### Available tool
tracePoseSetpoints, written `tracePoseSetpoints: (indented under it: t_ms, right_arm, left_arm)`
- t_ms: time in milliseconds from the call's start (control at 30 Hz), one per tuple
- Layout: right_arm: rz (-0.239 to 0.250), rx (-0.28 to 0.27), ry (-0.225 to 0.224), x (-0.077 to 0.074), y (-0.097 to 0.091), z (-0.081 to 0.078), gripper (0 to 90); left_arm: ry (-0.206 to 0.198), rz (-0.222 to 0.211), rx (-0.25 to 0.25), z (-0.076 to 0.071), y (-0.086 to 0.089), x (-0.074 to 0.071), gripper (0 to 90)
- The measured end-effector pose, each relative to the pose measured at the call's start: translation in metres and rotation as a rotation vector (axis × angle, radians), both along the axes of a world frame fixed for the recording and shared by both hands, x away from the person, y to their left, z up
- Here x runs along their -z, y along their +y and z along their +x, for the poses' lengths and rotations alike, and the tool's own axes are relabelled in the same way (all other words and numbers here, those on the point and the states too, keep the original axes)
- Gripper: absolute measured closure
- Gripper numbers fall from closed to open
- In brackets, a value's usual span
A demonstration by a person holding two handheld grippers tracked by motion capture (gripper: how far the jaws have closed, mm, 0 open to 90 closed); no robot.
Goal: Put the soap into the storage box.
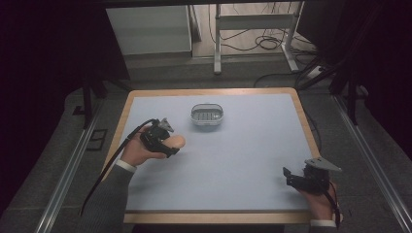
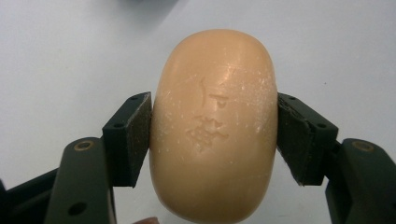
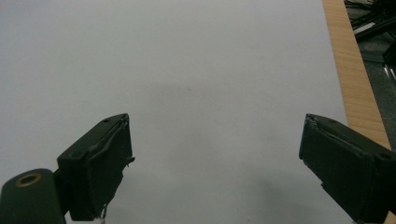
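A tan oval bar of soap [image 2: 214,126] fills the space between the two black jaws in the left gripper view, and both pads press on its sides. In the high view my left gripper [image 1: 171,144] holds the soap [image 1: 176,141] over the left-middle of the pale blue table top, in front of and to the left of a small grey soap dish [image 1: 207,116]. My right gripper [image 1: 287,175] rests near the front right corner. Its jaws stand wide apart in the right gripper view [image 3: 215,163], with bare table between them.
The table [image 1: 243,155] has a wooden rim [image 3: 352,74] close to the right gripper's right side. Beyond the far edge are a desk frame [image 1: 252,29] and loose cables on the floor.
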State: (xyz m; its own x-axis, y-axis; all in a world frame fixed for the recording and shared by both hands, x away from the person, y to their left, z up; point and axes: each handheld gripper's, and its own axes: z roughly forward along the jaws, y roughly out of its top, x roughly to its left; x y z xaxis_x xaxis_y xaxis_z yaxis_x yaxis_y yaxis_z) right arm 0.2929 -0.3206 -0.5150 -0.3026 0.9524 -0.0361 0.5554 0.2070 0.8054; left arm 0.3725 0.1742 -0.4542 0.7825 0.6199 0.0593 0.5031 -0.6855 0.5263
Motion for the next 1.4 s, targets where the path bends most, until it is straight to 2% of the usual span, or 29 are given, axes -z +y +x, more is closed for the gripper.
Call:
tracePoseSetpoints:
  t_ms: [567, 1400]
  right_arm:
    - [-0.004, -0.004, 0.006, 0.001, 0.001, 0.001, 9.4]
    - [-0.007, -0.002, 0.009, 0.002, 0.001, 0.001, 9.3]
  left_arm:
    - [-0.002, -0.004, -0.006, 0.012, -0.004, -0.004, 32.9]
    - [0.011, -0.018, -0.024, 0.033, -0.008, -0.001, 33.0]
